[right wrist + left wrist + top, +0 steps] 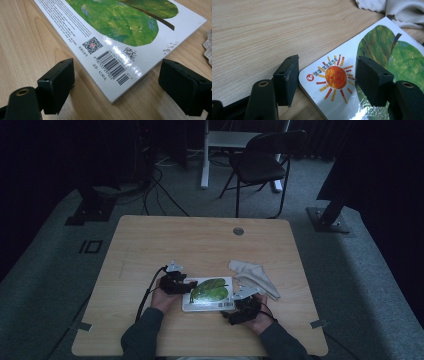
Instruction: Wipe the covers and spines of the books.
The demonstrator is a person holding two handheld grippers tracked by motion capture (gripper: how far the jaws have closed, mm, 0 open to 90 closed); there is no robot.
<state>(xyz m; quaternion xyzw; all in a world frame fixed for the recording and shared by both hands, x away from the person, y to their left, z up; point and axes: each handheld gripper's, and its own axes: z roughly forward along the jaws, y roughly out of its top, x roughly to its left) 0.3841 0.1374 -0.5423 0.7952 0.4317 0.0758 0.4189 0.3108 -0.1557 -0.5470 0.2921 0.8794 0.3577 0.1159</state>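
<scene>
L gripper (327,82) released, jaws spread astride the book's (209,294) sun corner. R gripper (116,87) also released, jaws wide at the barcode corner. Book lies flat on wooden table (200,240), near edge, btwn both hands; cloth (255,276) just beside it, right.
</scene>
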